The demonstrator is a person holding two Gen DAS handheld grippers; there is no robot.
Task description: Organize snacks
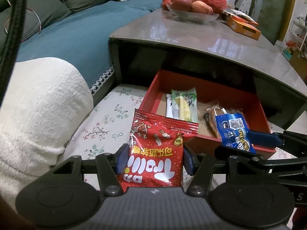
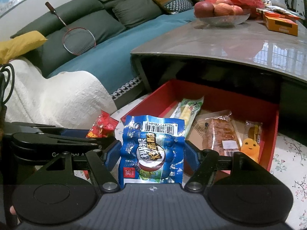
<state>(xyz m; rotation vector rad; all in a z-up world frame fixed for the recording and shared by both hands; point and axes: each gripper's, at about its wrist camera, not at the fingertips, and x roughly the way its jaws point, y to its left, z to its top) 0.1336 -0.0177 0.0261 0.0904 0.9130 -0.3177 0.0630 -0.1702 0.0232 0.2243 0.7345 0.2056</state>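
— Snacks are being carried to the red box point(image 1: 201, 84). A red candy bag point(image 1: 155, 153) is clamped in the left gripper point(image 1: 154, 160), just short of the box's near wall.

— And the right gripper point(image 2: 152, 158)?

— A blue sausage pack point(image 2: 153, 149) is pinched between its pads, also held at the box's near edge.

— What is called for next?

— Probably each pack is to be brought over a bare patch of the box floor, beside the green packet point(image 1: 185, 103), and released.

Red snack packet point(image 1: 155, 151) between the left gripper's point(image 1: 154, 160) fingers point(image 1: 120, 159), before an open red drawer point(image 1: 255, 105).
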